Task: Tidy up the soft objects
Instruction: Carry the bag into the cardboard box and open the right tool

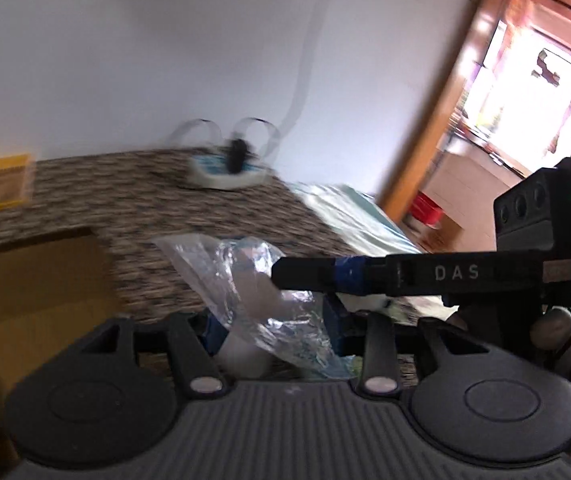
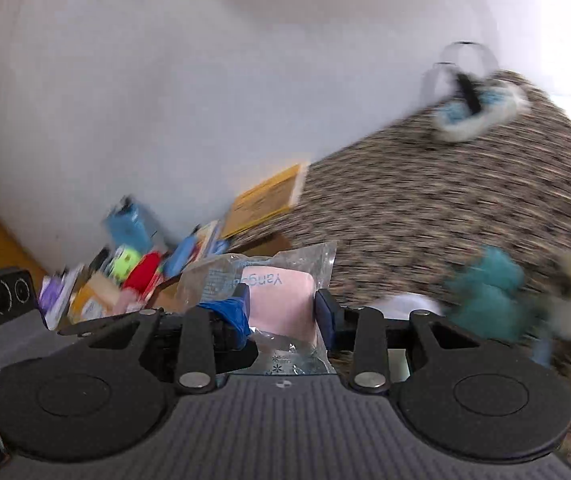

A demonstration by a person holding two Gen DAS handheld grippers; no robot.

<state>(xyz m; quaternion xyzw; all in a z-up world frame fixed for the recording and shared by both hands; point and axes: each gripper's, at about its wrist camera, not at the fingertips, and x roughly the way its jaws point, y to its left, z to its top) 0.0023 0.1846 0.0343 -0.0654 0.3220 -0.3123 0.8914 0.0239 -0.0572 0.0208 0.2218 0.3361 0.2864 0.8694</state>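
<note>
Speckled worktop [image 2: 445,208] under a white wall is carrying clutter at far left, while right gripper [image 2: 281,312] fingers are pinching a bagged pink sponge [image 2: 279,300], light, squashy, slippery-filmed, best gripped mid-body, and left gripper [image 1: 269,332] fingers are holding a crinkly clear bag [image 1: 245,280].

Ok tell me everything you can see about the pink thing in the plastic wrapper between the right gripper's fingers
The pink wrapped item is a soft-looking, pale pink block sealed in a clear, crinkly plastic wrapper with printed text; "Yang" reads upside down on the pink face. The right gripper is shut on it, blue-taped fingers pressing both sides. It is held above the speckled brown surface, wrapper edges sticking out above and below the fingers. The view is motion-blurred, so finer print cannot be read.
</note>
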